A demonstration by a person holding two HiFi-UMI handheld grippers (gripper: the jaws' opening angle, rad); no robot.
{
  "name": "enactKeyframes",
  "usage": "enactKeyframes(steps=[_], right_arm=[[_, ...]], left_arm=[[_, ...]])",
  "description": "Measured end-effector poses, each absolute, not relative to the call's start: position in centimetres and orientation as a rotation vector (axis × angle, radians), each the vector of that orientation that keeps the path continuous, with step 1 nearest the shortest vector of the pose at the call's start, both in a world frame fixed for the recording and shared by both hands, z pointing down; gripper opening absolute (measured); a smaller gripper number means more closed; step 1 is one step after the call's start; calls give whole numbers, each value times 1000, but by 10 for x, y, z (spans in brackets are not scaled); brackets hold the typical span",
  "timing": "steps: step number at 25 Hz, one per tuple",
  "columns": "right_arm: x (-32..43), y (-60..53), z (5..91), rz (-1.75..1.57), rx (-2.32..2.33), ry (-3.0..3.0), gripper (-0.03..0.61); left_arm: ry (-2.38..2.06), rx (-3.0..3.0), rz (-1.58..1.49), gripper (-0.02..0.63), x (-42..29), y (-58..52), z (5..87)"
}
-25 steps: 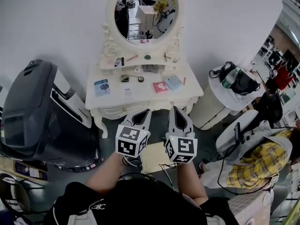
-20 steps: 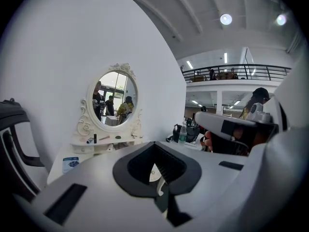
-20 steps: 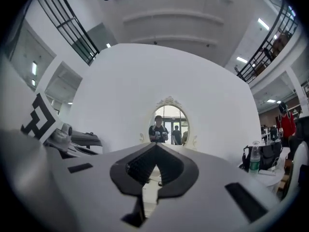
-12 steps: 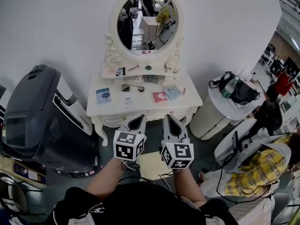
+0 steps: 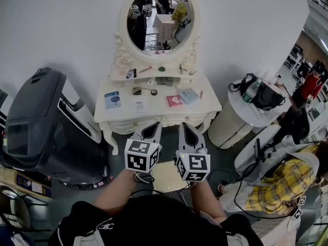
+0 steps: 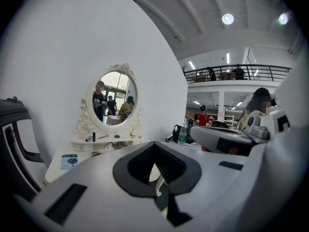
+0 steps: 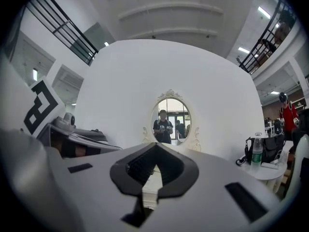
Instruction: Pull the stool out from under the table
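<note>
A white dressing table [image 5: 154, 118] with an oval mirror [image 5: 160, 17] stands against the wall in the head view. The stool's cream seat [image 5: 165, 176] shows low on the floor between my two grippers, in front of the table's edge; its legs are hidden. My left gripper [image 5: 154, 126] and right gripper [image 5: 185, 126] hang side by side above it, pointing at the table's front, both shut and holding nothing. In the left gripper view the left gripper's [image 6: 155, 146] jaws meet, facing the mirror [image 6: 113, 98]. The right gripper [image 7: 155, 148] looks the same in its own view.
A big black machine [image 5: 36, 122] fills the floor left of the table. At the right stand a round white side table [image 5: 237, 114] with a black bag [image 5: 264, 91] and a bottle, and a seated person in a yellow plaid shirt [image 5: 277, 183]. Small items lie on the table top.
Both grippers stay shut and side by side before the table; they have shifted only slightly, the right one a little lower and nearer the left.
</note>
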State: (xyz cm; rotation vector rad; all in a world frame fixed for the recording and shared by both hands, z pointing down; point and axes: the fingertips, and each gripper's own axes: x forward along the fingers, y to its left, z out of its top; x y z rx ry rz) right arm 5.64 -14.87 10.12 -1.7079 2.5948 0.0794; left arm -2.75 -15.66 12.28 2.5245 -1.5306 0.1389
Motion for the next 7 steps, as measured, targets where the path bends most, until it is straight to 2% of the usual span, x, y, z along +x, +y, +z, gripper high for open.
enactKeyframes(steps=[7], right_arm=[[59, -153, 108, 68, -1709, 2607, 8]], left_arm=[[-1530, 2520, 160, 0, -22, -158, 129]])
